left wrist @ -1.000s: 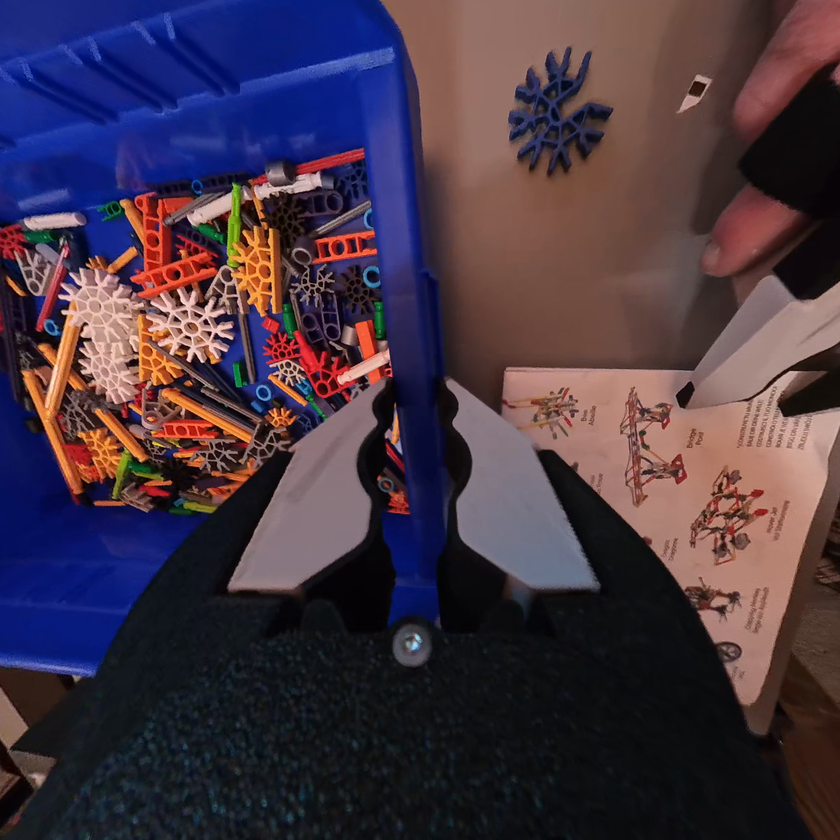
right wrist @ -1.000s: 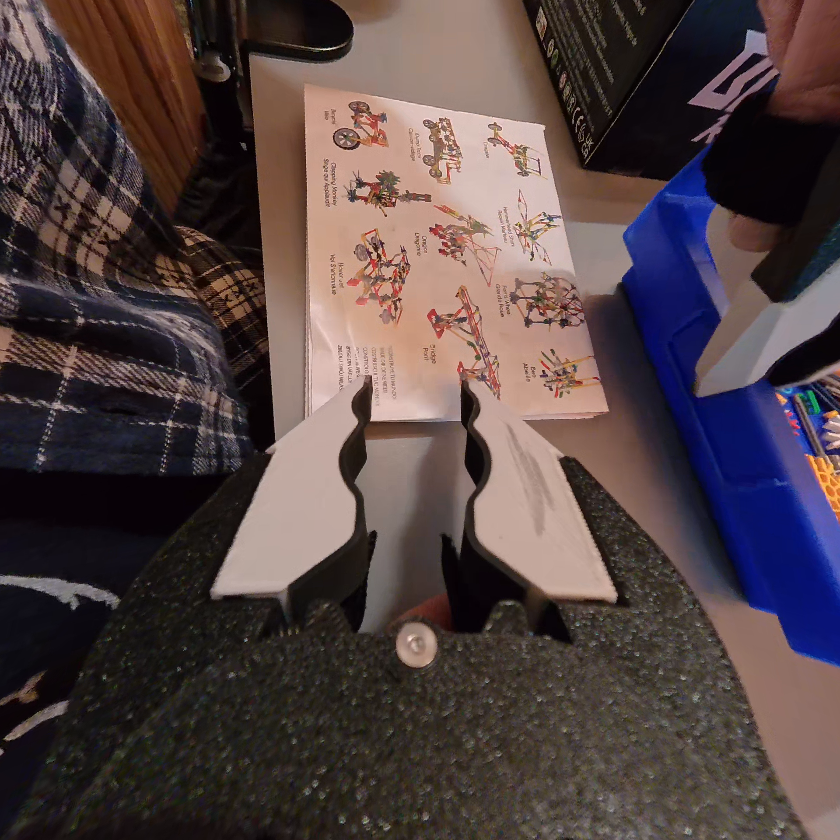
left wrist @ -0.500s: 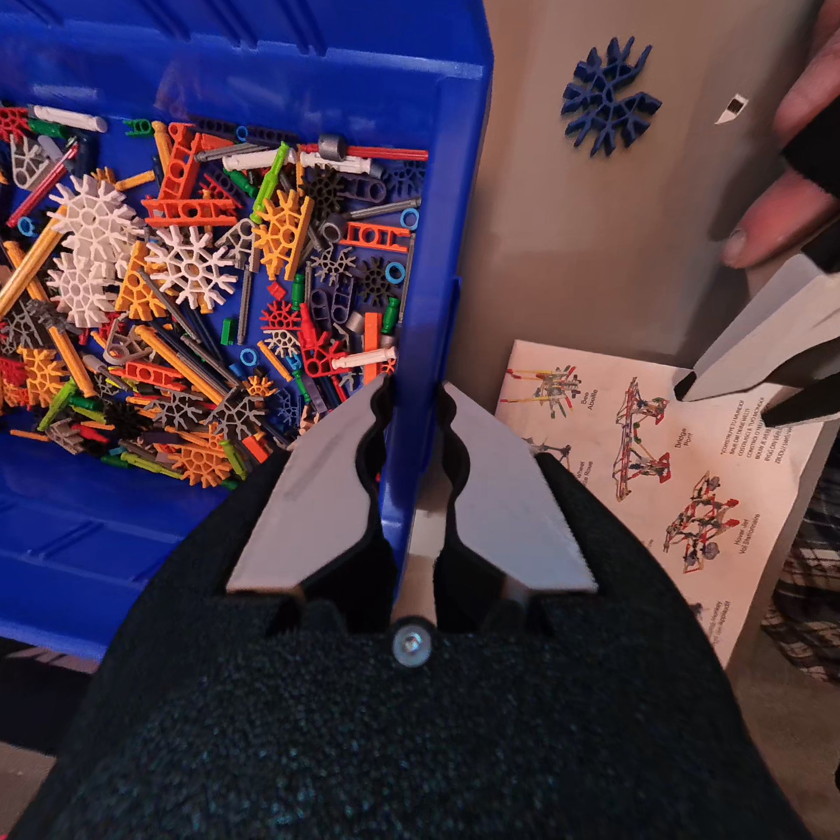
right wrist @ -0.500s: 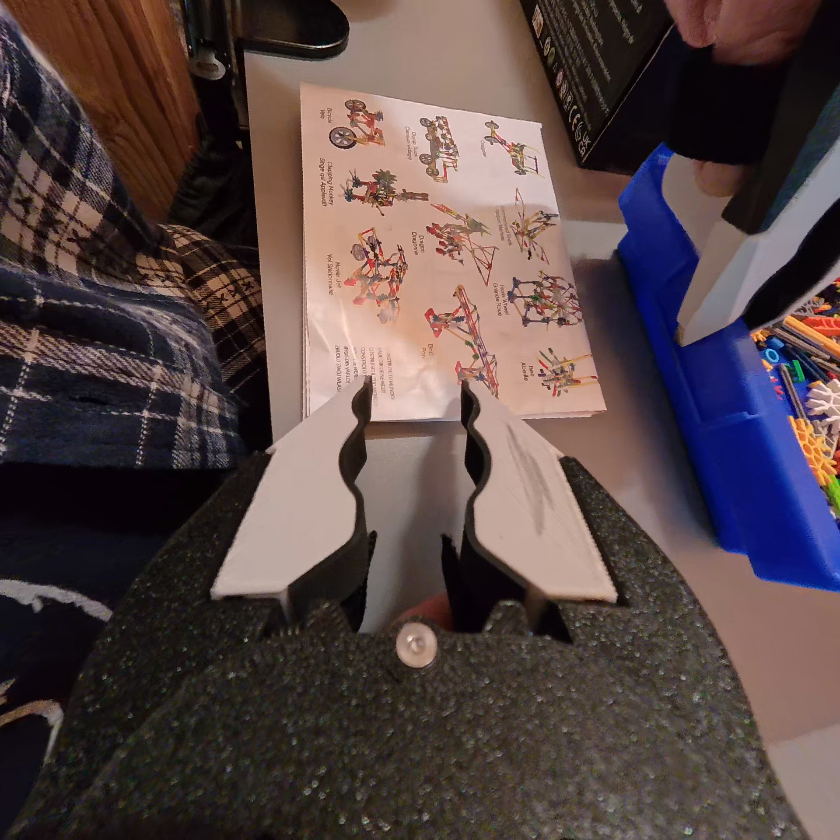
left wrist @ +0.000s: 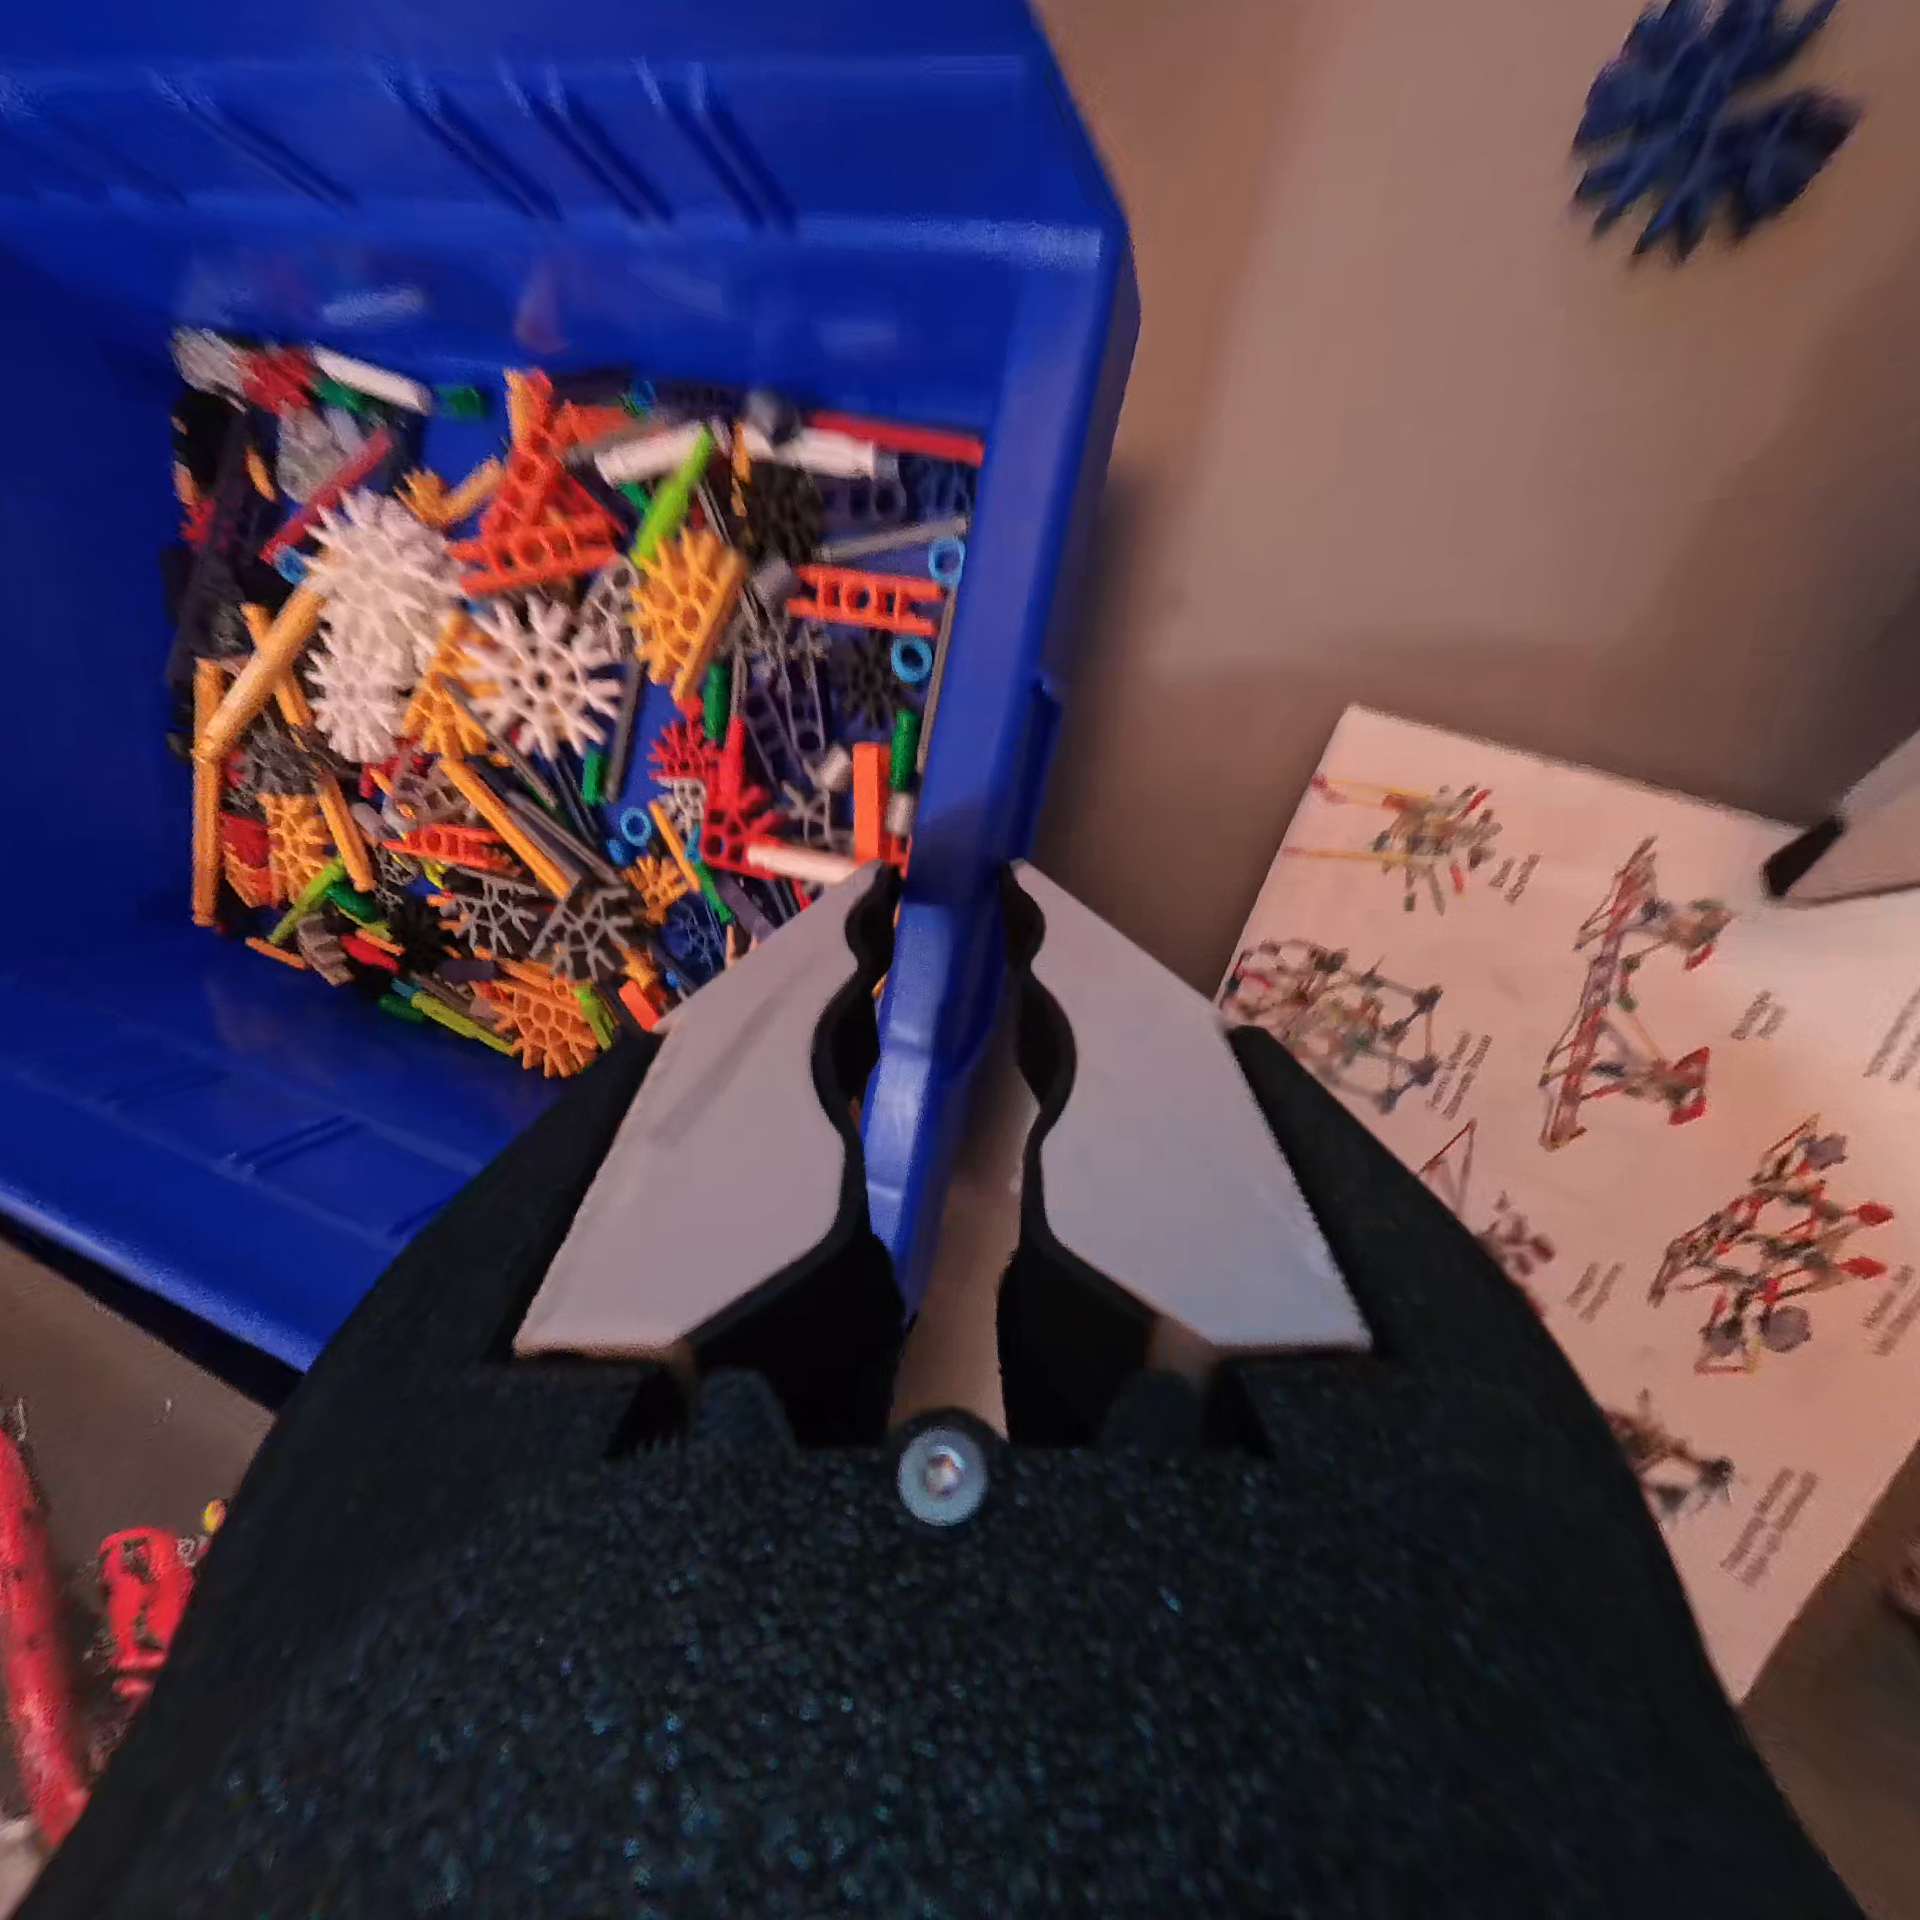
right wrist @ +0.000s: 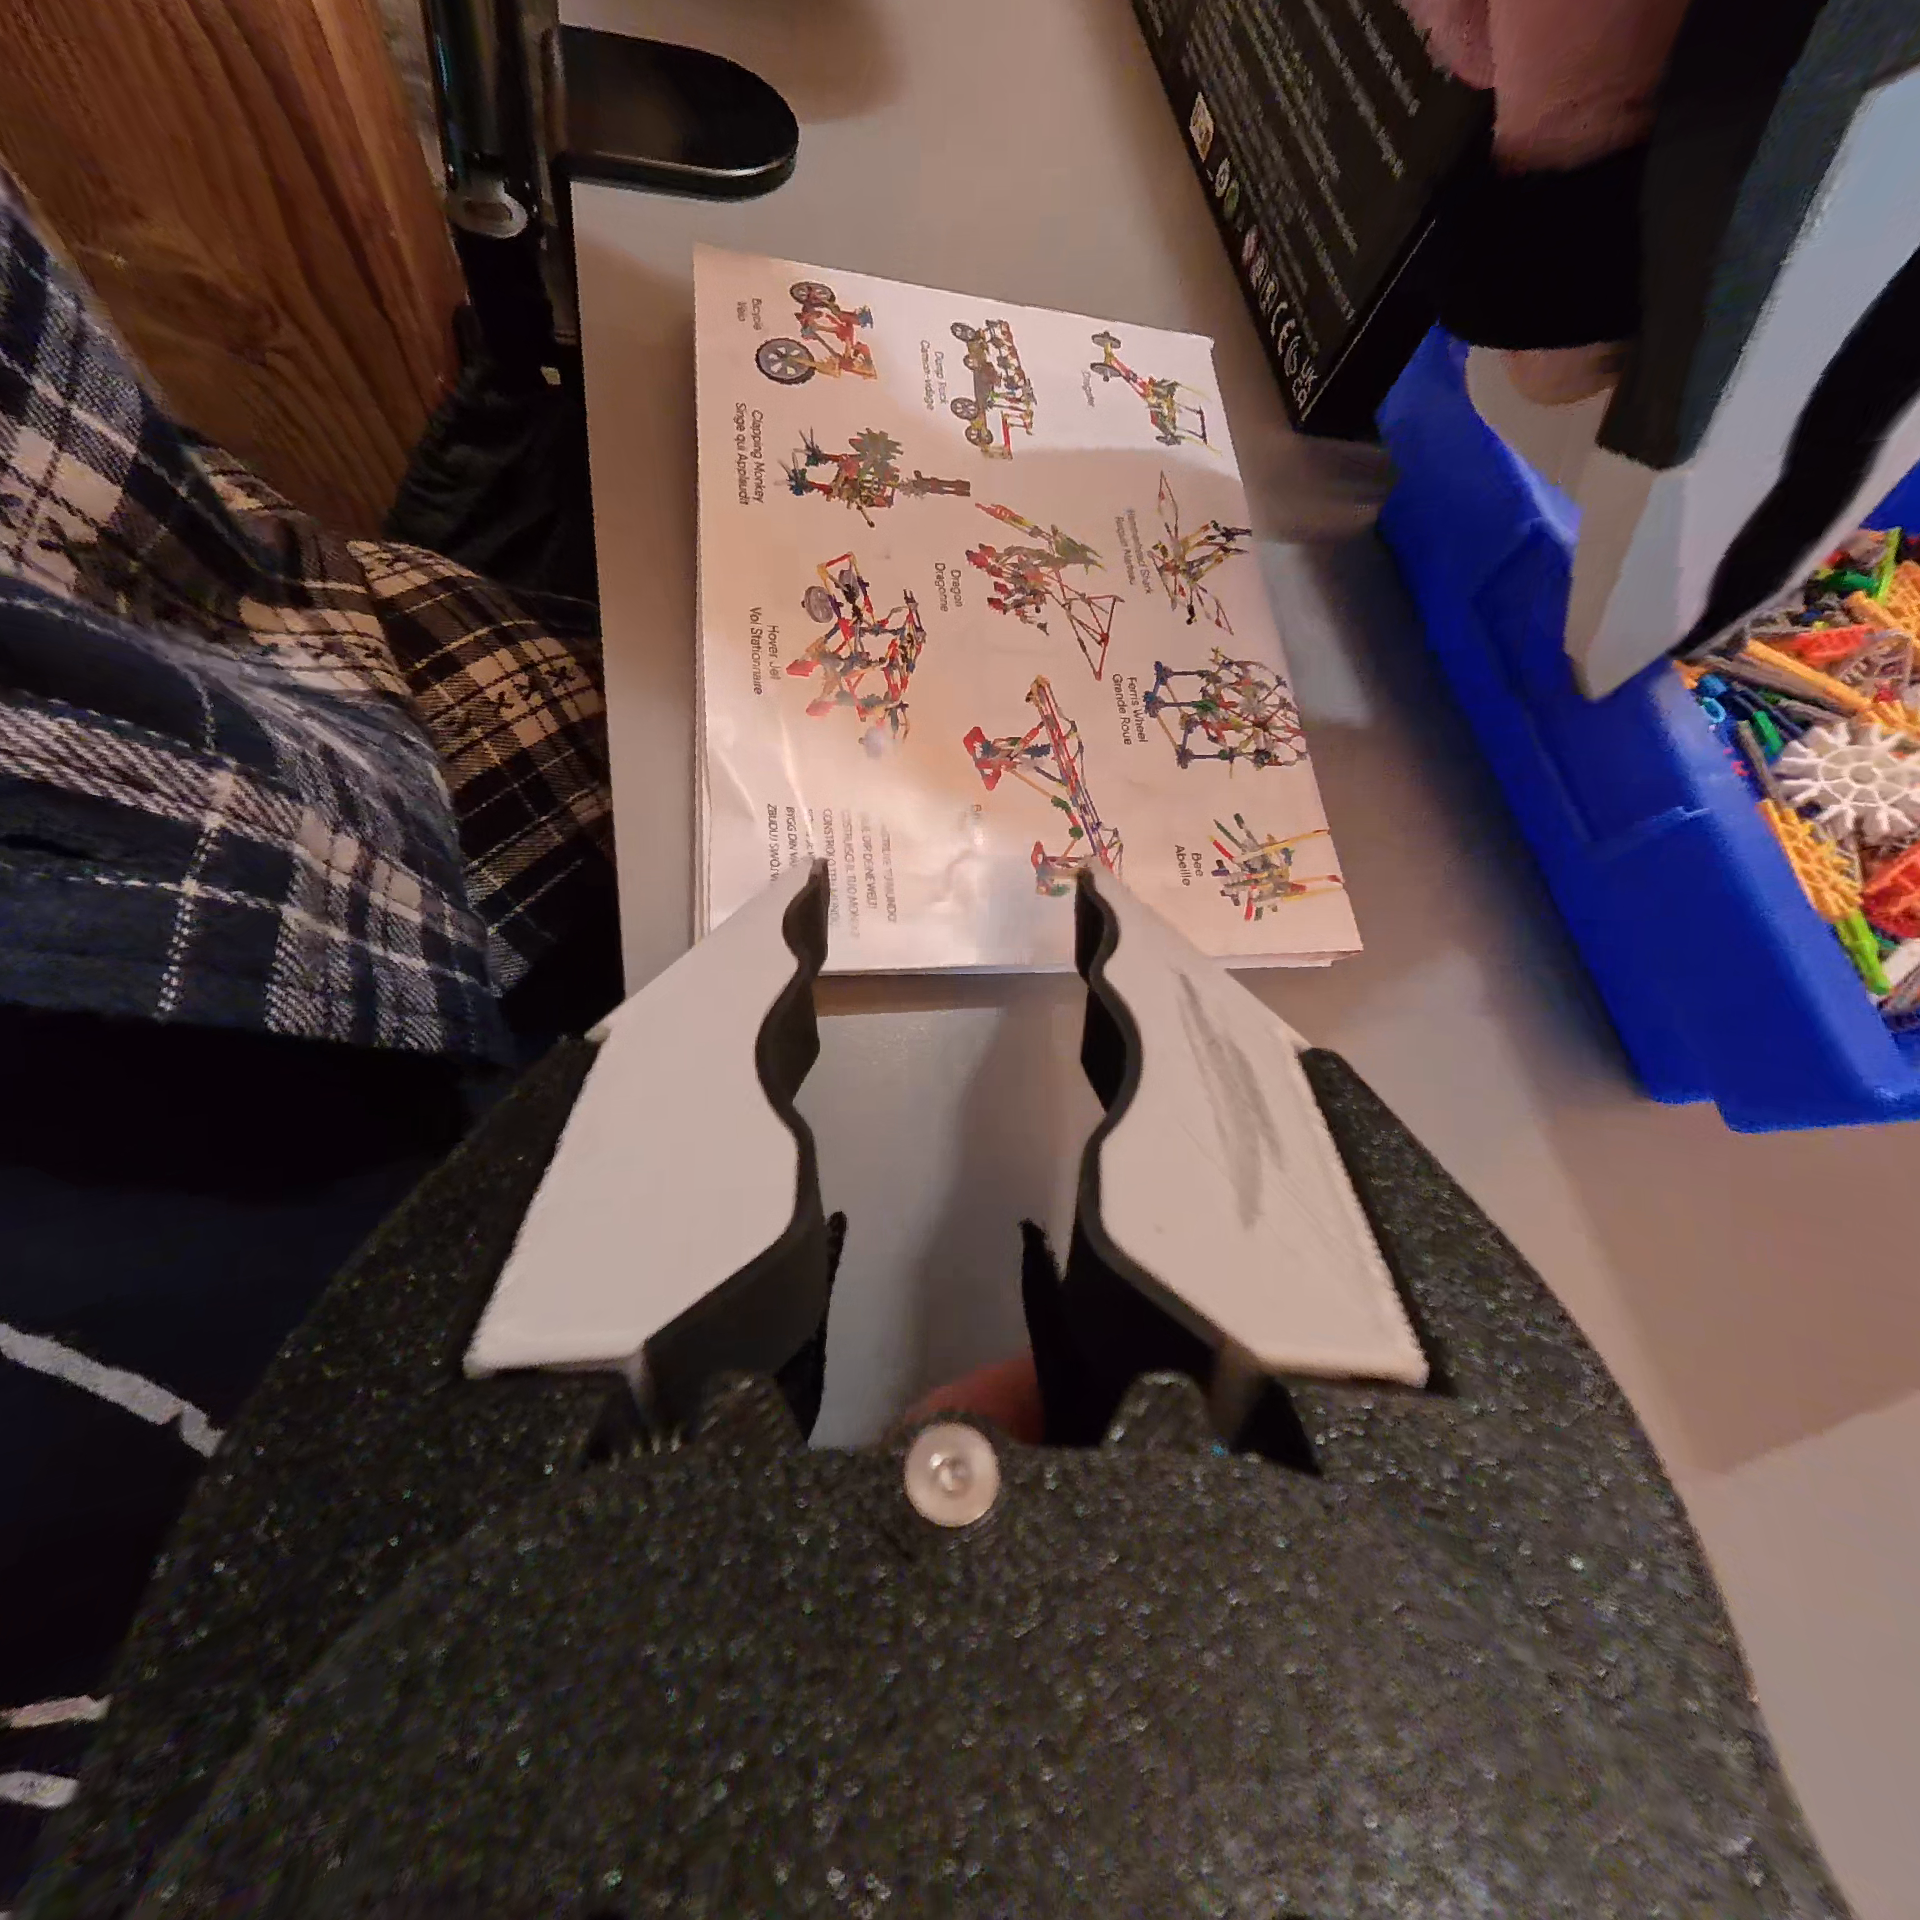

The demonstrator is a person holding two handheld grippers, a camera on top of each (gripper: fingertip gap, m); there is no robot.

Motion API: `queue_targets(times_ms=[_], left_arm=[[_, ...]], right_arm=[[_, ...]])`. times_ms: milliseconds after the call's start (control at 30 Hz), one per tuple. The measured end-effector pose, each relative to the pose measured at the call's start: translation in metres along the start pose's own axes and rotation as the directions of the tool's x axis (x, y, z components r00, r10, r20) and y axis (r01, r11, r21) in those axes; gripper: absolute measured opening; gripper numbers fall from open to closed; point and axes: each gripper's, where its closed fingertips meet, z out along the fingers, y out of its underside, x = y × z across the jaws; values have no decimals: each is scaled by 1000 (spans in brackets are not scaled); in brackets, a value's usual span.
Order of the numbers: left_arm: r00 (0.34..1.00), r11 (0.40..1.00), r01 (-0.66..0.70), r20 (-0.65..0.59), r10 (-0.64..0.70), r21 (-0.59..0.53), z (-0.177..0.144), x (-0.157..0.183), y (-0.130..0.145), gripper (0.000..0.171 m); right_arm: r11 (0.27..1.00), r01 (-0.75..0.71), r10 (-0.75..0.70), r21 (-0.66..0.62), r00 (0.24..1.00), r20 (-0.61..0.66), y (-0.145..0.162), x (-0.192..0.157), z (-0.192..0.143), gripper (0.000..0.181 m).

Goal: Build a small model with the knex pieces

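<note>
Filling the upper left of the left wrist view, one blue bin (left wrist: 582, 187) holds a jumbled heap of building pieces (left wrist: 561, 707): orange, white, yellow and grey snowflake connectors and rods. The left gripper (left wrist: 940, 883) pinches the bin's right wall. At lower right lies one printed instruction sheet (left wrist: 1621, 1122); a blurred blue connector (left wrist: 1714, 125) sits alone at upper right. In the right wrist view the right gripper (right wrist: 951, 883) hangs spread and empty above the sheet's near edge, beside plaid fabric (right wrist: 239, 727).
</note>
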Motion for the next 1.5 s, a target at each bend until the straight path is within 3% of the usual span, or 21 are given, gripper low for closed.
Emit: queue_targets(times_ms=[100, 200, 367, 600, 833, 1100, 1267, 1500], left_arm=[[999, 996, -3, 39, -1, 93, -20, -1, -14, 29], [994, 994, 4, 108, -16, 113, -36, -10, -20, 29], [993, 970, -14, 117, -15, 244, -54, -1, -55, 29], [988, 914, -30, 150, -33, 404, -69, -4, -106, 29], [987, 839, -64, 157, -26, 541, -75, -8, -159, 30], [993, 776, -28, 104, -49, 631, -64, -7, -178, 30], [989, 738, -29, 125, -75, 674, -57, -16, -185, 30], [980, 604, -99, 183, -80, 791, -59, -15, -199, 28]], right_arm=[[1000, 10, -10, 0, 1000, -29, 0, 3, -2, 53], [1000, 4, -3, 17, 998, -59, -3, 8, -9, 56], [997, -22, 31, 71, 992, -123, -17, 24, -33, 57], [990, -43, 85, 133, 940, -330, -23, 75, -93, 60], [973, -77, 201, 220, 755, -624, -12, 154, -182, 67], [933, -121, 352, 338, 494, -795, 15, 228, -256, 90], [917, -170, 399, 361, 443, -803, 40, 260, -259, 106], [889, -268, 457, 371, 463, -759, 69, 285, -235, 119]])
